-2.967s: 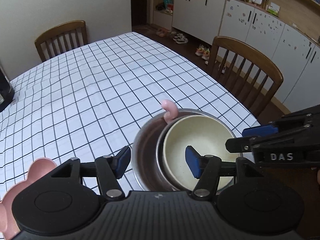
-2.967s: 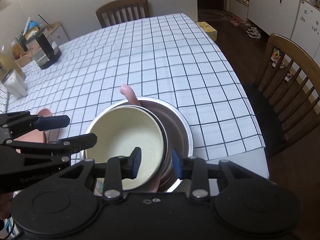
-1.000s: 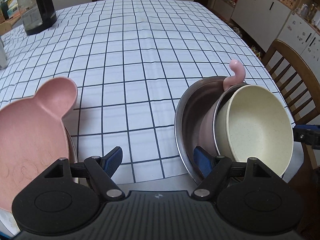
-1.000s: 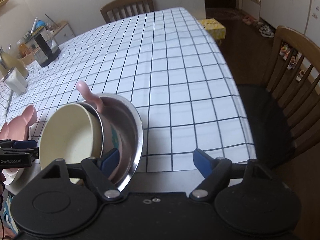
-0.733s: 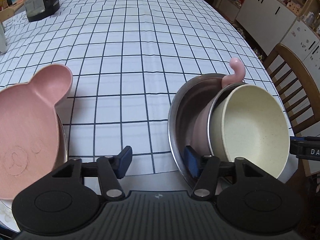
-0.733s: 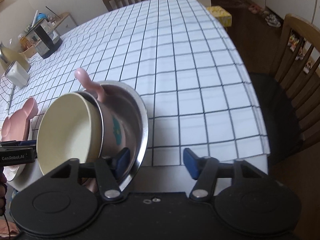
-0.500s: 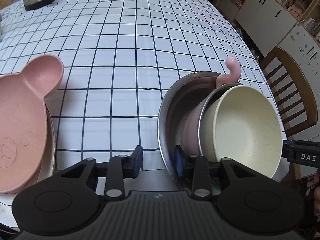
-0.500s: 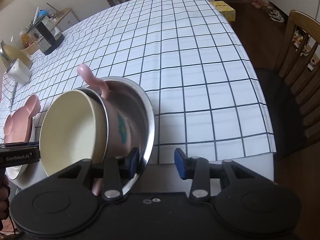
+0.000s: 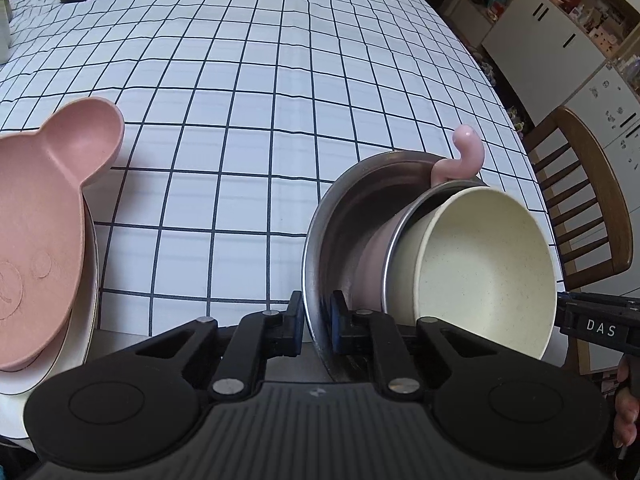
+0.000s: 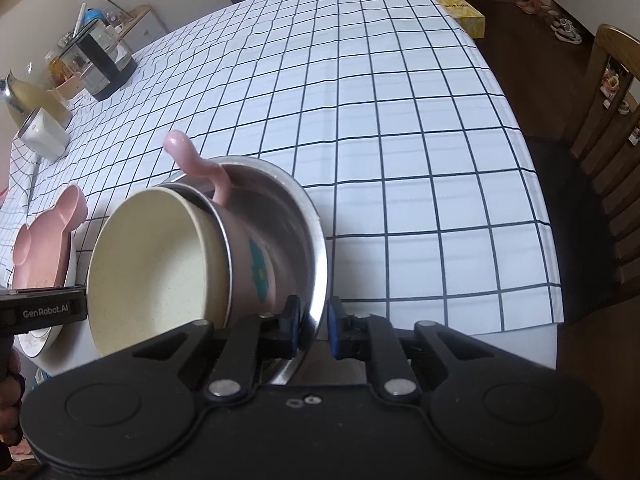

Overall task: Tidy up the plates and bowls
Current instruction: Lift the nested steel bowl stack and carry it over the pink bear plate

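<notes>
A steel bowl point(image 9: 340, 216) point(image 10: 308, 216) sits at the table's near edge. Nested in it are a pink bowl point(image 9: 372, 256) point(image 10: 248, 256) with a curled pink handle point(image 9: 466, 152) point(image 10: 188, 156) and a cream bowl point(image 9: 480, 272) point(image 10: 152, 264). My left gripper point(image 9: 316, 320) is shut on the steel bowl's near left rim. My right gripper point(image 10: 310, 322) is shut on its near right rim. A pink bear-shaped plate point(image 9: 36, 220) point(image 10: 44, 240) lies on a white plate point(image 9: 80, 340) to the left.
The checked tablecloth point(image 9: 256, 80) covers the table. A black kettle point(image 10: 104, 56) and a white jar point(image 10: 42, 134) stand at the far left. Wooden chairs point(image 9: 588, 208) point(image 10: 612, 128) stand at the right side. A yellow box point(image 10: 460, 12) lies on the floor.
Both grippers have closed from wide open onto the steel bowl's rim, one from each side. The stack of bowls sits the same way in both views.
</notes>
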The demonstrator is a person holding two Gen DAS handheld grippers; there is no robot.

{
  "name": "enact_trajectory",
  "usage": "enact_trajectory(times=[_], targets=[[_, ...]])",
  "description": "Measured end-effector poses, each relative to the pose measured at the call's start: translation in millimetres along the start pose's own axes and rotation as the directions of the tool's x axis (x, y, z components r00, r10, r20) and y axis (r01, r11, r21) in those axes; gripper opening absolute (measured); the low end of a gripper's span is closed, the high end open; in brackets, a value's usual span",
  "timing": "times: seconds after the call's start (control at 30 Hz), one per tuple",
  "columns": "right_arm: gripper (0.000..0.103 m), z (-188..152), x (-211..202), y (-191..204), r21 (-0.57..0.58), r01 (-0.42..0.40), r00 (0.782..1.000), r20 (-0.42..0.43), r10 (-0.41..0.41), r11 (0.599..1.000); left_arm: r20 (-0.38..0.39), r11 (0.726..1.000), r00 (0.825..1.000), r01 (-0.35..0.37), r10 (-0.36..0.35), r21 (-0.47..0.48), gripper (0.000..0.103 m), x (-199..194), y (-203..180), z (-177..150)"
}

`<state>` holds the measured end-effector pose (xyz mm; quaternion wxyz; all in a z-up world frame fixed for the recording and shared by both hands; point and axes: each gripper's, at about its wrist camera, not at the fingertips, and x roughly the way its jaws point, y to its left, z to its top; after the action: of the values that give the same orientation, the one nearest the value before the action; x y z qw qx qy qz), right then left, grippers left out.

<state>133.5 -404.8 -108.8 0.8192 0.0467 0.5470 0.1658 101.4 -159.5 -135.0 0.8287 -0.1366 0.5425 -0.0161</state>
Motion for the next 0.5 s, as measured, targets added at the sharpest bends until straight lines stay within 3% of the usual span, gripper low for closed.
enact_trajectory(times=[0.5], targets=[[0.013,2.0,1.7,-0.5,-0.007,-0.006,1.000,-0.011,0.006,1.000,-0.015,1.000,1.000,-0.005,0.004,-0.028,0.012,1.9,0.8,1.8]])
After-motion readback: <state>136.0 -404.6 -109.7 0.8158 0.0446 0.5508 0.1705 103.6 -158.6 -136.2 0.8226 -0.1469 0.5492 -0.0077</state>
